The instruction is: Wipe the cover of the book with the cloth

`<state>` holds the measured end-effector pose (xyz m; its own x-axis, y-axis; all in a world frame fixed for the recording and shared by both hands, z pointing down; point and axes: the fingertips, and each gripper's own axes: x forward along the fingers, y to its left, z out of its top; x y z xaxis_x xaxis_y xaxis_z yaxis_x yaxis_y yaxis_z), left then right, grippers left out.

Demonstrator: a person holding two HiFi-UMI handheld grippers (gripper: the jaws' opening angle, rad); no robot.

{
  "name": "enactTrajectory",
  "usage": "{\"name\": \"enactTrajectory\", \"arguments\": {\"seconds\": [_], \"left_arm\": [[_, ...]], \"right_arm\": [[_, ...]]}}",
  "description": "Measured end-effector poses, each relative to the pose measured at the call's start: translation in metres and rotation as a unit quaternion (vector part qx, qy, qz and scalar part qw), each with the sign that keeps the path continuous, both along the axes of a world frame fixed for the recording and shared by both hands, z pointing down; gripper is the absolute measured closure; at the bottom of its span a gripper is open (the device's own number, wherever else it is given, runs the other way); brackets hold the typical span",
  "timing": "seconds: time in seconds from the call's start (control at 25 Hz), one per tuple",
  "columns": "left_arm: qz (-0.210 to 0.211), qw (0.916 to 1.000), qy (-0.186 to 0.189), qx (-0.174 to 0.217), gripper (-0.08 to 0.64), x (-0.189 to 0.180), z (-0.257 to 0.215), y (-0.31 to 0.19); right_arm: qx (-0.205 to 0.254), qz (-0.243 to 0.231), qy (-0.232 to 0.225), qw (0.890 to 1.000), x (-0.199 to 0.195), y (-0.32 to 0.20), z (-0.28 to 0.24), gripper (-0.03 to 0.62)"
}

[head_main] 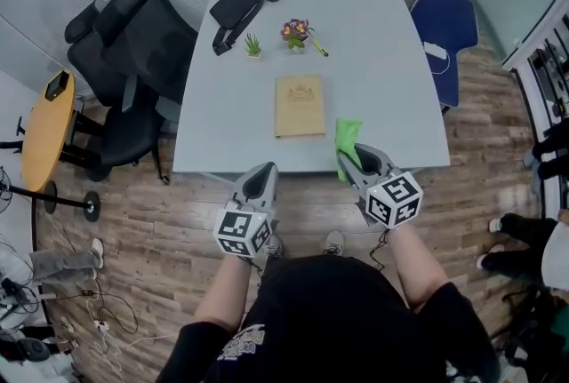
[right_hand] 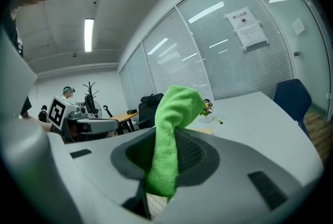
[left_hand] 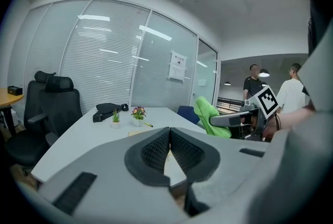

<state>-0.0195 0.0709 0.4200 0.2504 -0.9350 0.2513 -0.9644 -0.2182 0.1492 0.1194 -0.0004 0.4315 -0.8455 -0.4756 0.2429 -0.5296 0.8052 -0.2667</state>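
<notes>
Crowding the left side: black office chairs point(head_main: 133, 52) press against the left edge of the table point(head_main: 222, 137). A round wooden side table point(head_main: 43, 128) stands further left, apart from them, with bare wood floor near it.
Left gripper point(left_hand: 169, 137): its jaws are closed tight together with nothing between them. It hangs over the floor just short of the table's near edge, left of the book.
Far edge of the tabletop: a black bag point(head_main: 238, 10), a small potted plant point(head_main: 253, 45) and a pot of flowers point(head_main: 296, 31) sit in a row, all well apart from the book.
Book point(head_main: 300, 106): tan and closed, it lies flat near the middle of the table. Bare tabletop runs along both its sides and up to the near edge.
Cloth point(head_main: 347, 139): green, it hangs over the table's near edge, just right of the book and apart from it. Its free end stands up above the jaws.
Right gripper point(right_hand: 167, 141): its jaws are clamped on the cloth.
Right side: a blue chair point(head_main: 444, 30) stands at the table's far right corner, with open floor nearer the person.
Hard to make out: the print on the book's cover is too small to read. Whether the cloth touches the tabletop cannot be told. The legs and shoes point(head_main: 508, 235) of bystanders are cut off at the right border.
</notes>
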Motion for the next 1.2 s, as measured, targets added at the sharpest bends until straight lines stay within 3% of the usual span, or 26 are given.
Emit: {"name": "enactTrajectory", "arguments": {"seconds": [0.68,1.2], "left_arm": [[0.111,0.9935,0.022,0.014,0.554,-0.047,-0.005,0.029],[0.117,0.9924,0.028,0.025,0.554,-0.045,-0.014,0.032]], "right_arm": [[0.005,0.086,0.013,0.996,-0.057,0.056,-0.004,0.495],[0.015,0.084,0.024,0.996,-0.057,0.069,-0.009,0.497]]}}
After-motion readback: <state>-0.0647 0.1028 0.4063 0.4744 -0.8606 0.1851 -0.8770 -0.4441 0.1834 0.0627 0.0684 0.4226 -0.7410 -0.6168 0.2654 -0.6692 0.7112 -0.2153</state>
